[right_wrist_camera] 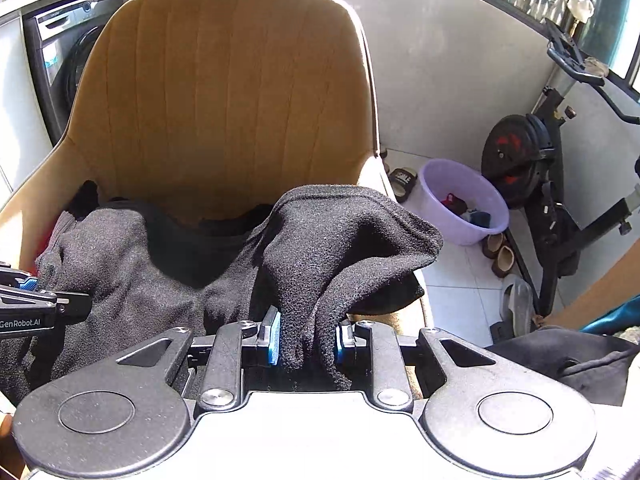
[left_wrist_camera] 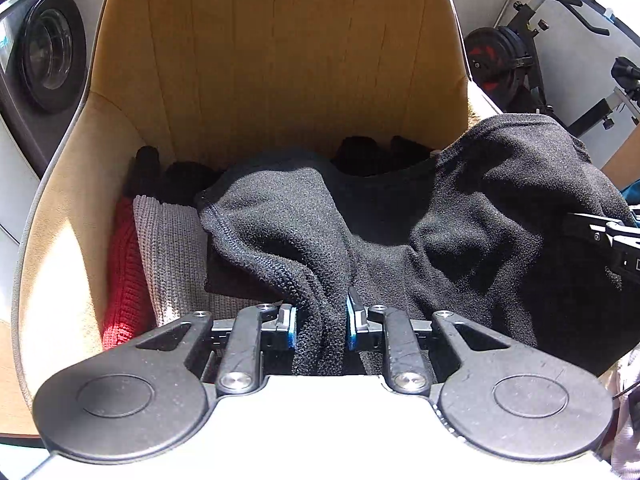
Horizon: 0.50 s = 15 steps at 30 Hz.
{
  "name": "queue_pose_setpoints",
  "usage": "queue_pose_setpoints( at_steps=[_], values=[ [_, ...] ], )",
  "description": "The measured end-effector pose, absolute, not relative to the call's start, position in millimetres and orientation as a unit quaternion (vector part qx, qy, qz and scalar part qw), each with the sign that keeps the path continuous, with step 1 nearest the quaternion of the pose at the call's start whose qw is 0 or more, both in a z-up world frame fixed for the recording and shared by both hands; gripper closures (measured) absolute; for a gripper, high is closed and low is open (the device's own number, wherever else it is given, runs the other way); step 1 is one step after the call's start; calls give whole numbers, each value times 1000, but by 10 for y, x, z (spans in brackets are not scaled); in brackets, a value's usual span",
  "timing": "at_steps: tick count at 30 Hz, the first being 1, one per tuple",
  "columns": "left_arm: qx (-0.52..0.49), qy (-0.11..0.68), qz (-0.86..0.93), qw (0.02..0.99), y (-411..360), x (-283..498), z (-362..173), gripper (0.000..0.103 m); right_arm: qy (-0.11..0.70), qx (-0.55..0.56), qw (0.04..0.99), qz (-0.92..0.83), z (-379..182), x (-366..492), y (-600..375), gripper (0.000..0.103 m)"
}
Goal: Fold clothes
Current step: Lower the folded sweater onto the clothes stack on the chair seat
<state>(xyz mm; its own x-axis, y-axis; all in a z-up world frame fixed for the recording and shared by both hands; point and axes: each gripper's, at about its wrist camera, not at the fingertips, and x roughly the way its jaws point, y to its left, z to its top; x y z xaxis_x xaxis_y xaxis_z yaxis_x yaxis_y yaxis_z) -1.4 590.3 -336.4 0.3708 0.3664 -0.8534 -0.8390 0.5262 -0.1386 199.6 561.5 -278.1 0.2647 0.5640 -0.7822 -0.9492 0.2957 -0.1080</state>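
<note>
I had both tongs clenched on the black fleece (left_wrist_camera: 400,216), which lay slumped over the chair (left_wrist_camera: 260,60) seat across centre and right of frame. The left tongs (left_wrist_camera: 320,320) pinched a bunched fold at lower centre; the right tongs (right_wrist_camera: 306,336) gripped another. It looked soft, light and limp, likely to sag between grips, so I judged hems or shoulders the best holds. Its outline was buried in folds; red (left_wrist_camera: 124,280) and grey knits (left_wrist_camera: 176,256) at left lay half-covered.
</note>
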Motion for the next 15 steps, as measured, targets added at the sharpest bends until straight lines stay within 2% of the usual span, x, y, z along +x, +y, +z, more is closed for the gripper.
queue_pose_setpoints(
  at_steps=[4,8,15],
  values=[
    [-310,415,429,740,6247,-256,-3639,81,339,-303,729,512,-3189,1916,5985,81],
    [-322,418,445,723,6264,-655,-3619,81,351,-320,701,533,-3493,1689,6286,81],
    [-303,447,429,724,6272,-567,-3702,80,355,-380,667,533,-3834,1696,6718,81]
  ],
)
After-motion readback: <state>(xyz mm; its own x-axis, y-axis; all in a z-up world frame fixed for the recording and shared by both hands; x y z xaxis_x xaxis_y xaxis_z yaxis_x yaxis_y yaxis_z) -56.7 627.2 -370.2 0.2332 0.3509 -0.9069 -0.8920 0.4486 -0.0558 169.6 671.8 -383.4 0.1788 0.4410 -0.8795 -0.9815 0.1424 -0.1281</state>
